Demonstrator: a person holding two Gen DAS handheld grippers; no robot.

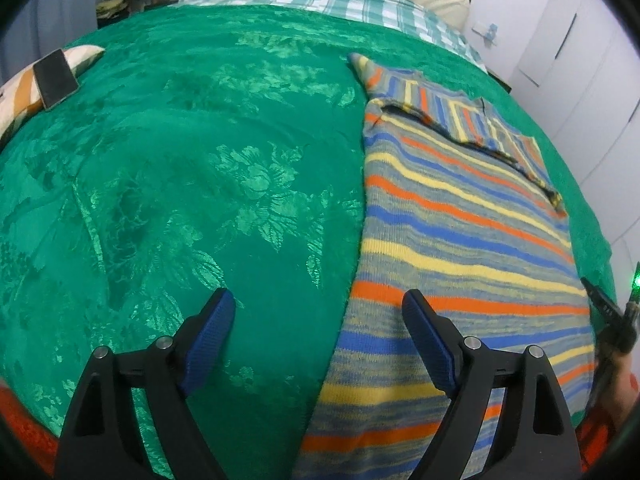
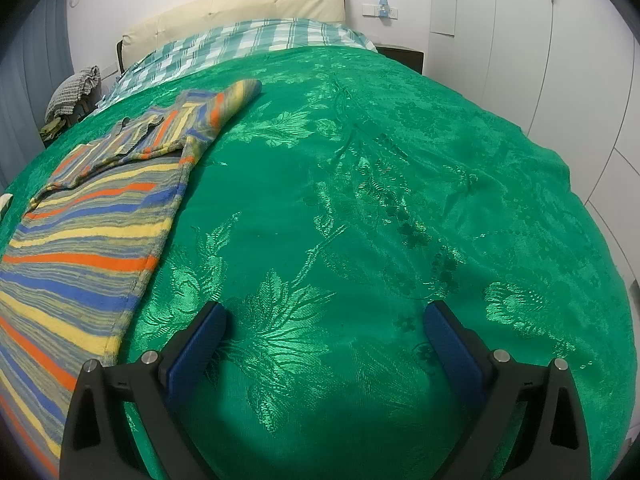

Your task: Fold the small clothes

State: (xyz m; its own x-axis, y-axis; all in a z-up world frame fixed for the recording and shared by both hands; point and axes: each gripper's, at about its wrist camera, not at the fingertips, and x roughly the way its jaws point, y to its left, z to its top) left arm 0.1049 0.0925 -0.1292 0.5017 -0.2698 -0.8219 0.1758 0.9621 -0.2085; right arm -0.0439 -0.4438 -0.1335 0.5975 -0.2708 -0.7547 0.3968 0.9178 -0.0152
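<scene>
A striped knit sweater (image 1: 460, 240) in orange, blue, yellow and grey lies flat on the green bedspread (image 1: 180, 180), its sleeves folded across the top. My left gripper (image 1: 320, 304) is open and empty above the sweater's left edge, one finger over the bedspread, one over the knit. In the right wrist view the sweater (image 2: 88, 232) lies at the left. My right gripper (image 2: 324, 316) is open and empty over the bare green bedspread (image 2: 380, 200), to the right of the sweater.
A phone (image 1: 55, 78) lies on a striped cushion (image 1: 16, 100) at the far left of the bed. A checked sheet (image 2: 248, 40) and a cream headboard (image 2: 240, 4) are at the far end. White wardrobe doors (image 2: 540, 60) stand to the right.
</scene>
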